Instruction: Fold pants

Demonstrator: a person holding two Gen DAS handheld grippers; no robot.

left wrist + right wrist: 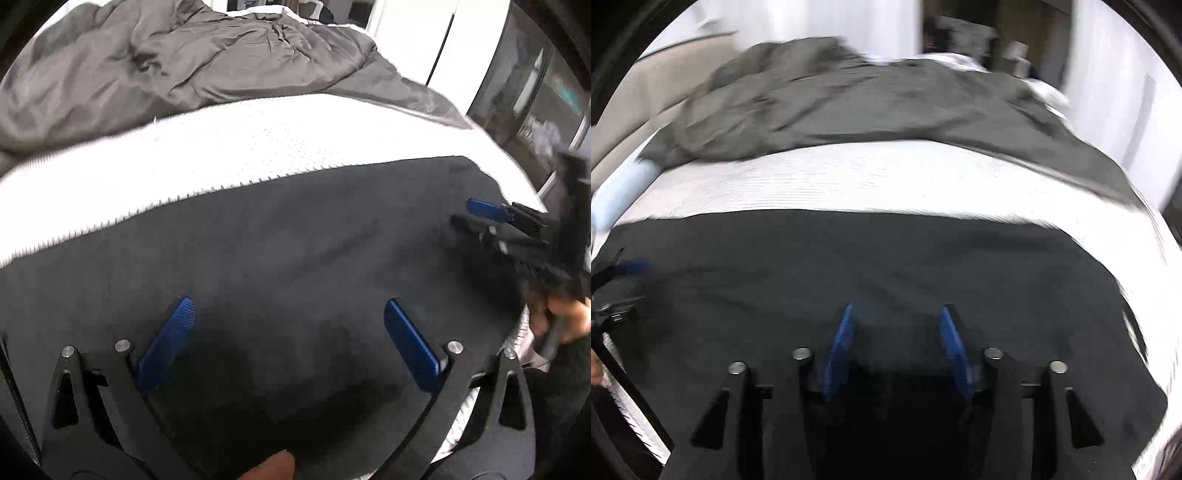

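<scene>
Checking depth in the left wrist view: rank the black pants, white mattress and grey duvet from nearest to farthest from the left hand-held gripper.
1. Black pants, directly under the left hand-held gripper.
2. White mattress, the strip just beyond.
3. Grey duvet, bunched at the far end.

A white textured mattress [229,147] fills the middle of both views. A crumpled grey quilted duvet [155,62] lies heaped on its far part. Beyond it stands a white wall panel [410,37], with a dark glass-fronted cabinet [532,92] beside.
</scene>
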